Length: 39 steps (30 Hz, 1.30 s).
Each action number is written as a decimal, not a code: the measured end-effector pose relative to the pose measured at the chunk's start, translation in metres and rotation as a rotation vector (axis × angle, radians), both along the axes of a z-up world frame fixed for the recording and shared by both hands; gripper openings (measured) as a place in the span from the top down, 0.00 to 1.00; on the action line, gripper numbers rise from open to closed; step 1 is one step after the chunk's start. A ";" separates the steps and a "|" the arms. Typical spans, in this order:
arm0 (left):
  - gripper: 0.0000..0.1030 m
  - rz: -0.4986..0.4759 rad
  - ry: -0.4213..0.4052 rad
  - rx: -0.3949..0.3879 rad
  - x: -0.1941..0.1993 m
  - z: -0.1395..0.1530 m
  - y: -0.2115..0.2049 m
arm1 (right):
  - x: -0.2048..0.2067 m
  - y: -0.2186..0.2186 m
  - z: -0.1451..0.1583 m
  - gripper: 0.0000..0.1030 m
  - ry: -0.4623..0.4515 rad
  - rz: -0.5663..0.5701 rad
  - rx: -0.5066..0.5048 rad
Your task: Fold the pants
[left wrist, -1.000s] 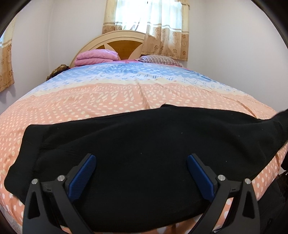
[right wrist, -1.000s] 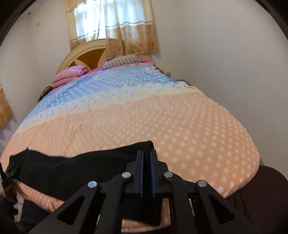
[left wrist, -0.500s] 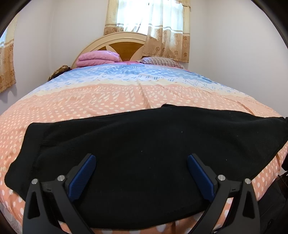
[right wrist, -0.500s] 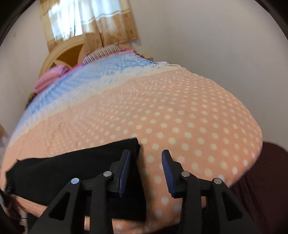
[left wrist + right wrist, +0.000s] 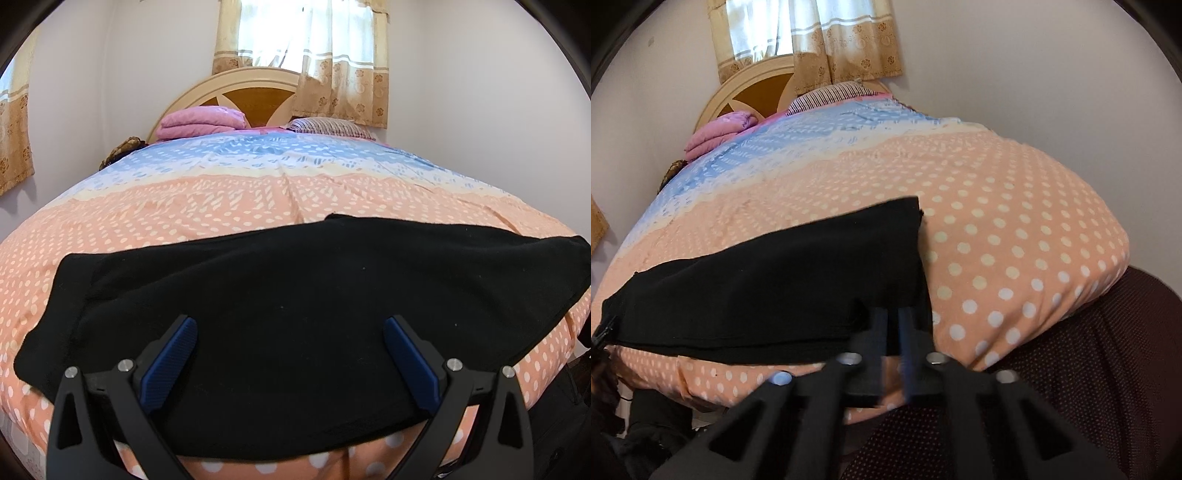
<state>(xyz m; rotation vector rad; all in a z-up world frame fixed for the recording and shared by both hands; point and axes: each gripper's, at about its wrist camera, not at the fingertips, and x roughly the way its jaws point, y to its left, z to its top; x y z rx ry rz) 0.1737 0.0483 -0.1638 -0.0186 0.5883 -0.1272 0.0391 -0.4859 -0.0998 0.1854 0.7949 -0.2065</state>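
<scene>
Black pants (image 5: 295,314) lie spread crosswise along the near edge of the bed (image 5: 258,199), on its peach dotted cover. Over their middle the left gripper (image 5: 290,363) hangs with its blue pads (image 5: 168,363) spread wide, grasping nothing. At the pants' right end the right gripper (image 5: 892,332) has its jaws clenched on the near corner of the cloth. Far off, a pink folded blanket (image 5: 201,120) rests by the wooden headboard (image 5: 255,92), under a curtained window (image 5: 303,55).

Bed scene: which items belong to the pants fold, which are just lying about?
Job:
- black pants, laid across the near edge of the bed
- left gripper, open above the pants
- right gripper, shut at the pants' near right corner

Lying about:
- pink folded blanket
- striped pillow
- headboard
- curtains
- polka-dot bedspread
</scene>
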 end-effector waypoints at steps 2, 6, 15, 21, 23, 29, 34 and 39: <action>0.00 0.006 0.002 -0.008 0.000 -0.001 0.002 | 0.000 0.003 0.007 0.99 -0.006 -0.005 -0.036; 0.00 0.010 0.003 -0.020 -0.001 -0.002 0.005 | -0.005 -0.001 0.013 0.99 -0.001 -0.015 -0.047; 0.00 -0.050 -0.046 0.009 -0.011 0.014 -0.014 | -0.009 -0.004 0.009 0.41 -0.046 -0.007 0.000; 0.00 -0.065 -0.024 0.018 -0.006 0.009 -0.020 | 0.001 0.007 0.000 0.96 0.015 0.014 -0.049; 0.00 -0.054 -0.006 0.011 -0.003 0.004 -0.015 | -0.004 0.008 0.003 0.97 0.017 0.011 -0.080; 0.00 -0.030 0.019 -0.025 0.000 -0.005 -0.004 | -0.012 -0.005 0.004 0.97 0.038 -0.032 -0.091; 0.00 -0.034 0.009 -0.014 -0.002 -0.001 -0.006 | -0.007 -0.010 -0.005 0.96 0.057 -0.048 -0.083; 0.00 -0.047 -0.033 -0.015 -0.008 0.015 -0.011 | -0.010 0.013 0.016 0.46 0.018 -0.088 -0.244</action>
